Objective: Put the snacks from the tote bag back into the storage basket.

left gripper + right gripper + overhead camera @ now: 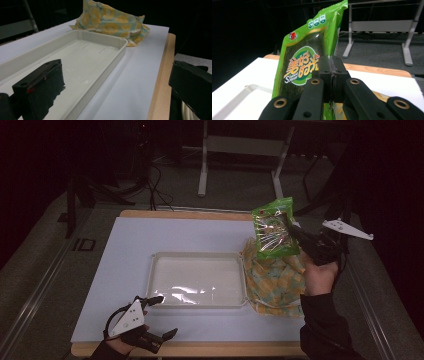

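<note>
The right gripper [296, 234] is held up off the table at the far right, its jaws pressed together on the edge of a green snack packet [274, 229]. In the right gripper view the packet's [308, 60] side seam is pinched flat between the two black jaws, with no gap showing.

The packet hangs in the air above the patterned cloth bag [274, 277], clear of it and of the table. Its front carries large orange-yellow Chinese characters over a dark round panel, with the English words "Sweet Hour" in white below them. A small red mark sits at the upper left of the front, and two small green badges near the top edge; their writing is too small to read. A clear window shows dark contents inside.

The cloth bag, printed with orange slices on pale blue-green, lies on the table just right of the white tray [196, 260], touching or almost touching its right rim; a drawstring trails at its near end.

The left gripper [162, 316] rests at the near left edge of the white table cover [125, 250], jaws standing well apart with nothing between them. In the left gripper view one jaw lies over the tray's [100, 82] near corner, the other beyond the wooden table edge [162, 82].
</note>
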Demonstrator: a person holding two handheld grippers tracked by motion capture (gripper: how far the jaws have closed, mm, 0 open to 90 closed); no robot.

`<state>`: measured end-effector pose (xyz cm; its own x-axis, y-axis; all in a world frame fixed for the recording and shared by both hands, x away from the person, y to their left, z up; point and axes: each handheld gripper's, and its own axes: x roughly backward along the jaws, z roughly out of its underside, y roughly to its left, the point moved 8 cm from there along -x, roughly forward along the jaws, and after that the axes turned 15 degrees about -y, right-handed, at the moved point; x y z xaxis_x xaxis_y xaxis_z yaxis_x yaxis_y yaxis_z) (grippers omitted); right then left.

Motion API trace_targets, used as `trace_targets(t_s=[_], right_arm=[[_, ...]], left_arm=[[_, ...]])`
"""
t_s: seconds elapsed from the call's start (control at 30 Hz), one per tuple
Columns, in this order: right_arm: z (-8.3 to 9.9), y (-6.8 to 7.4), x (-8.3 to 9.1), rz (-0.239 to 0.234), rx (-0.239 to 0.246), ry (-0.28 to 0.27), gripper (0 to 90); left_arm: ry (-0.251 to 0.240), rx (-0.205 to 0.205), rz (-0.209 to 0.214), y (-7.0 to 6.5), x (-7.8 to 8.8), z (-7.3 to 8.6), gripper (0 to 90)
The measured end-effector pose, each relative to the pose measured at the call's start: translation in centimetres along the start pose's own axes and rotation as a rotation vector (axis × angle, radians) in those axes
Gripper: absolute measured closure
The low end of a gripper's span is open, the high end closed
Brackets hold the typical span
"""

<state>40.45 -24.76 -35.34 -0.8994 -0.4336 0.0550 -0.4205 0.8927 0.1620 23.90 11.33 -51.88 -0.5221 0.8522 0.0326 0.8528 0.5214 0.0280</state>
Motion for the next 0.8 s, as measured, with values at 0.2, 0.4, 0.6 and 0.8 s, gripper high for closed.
trace_targets(t_s=[0.2,0.4,0.6,0.8], right_arm=[[0.1,1.3,-0.8,-0.021,-0.005,0.0,89.0],[0.9,3.2,-1.8,-0.051,-0.028,0.007,89.0],[1.4,4.3,-2.4,-0.057,-0.039,-0.001,89.0],[2.0,5.1,-2.9,-0.059,-0.087,-0.017,89.0]], left_arm=[[0.0,0.001,-0.001,0.0,0.0,0.0,0.4],[-0.001,0.002,0.0,0.0,0.0,0.0,0.4],[-0.002,0.002,0.002,0.0,0.0,0.0,0.3],[-0.001,0.001,0.003,0.0,0.0,0.0,0.4]])
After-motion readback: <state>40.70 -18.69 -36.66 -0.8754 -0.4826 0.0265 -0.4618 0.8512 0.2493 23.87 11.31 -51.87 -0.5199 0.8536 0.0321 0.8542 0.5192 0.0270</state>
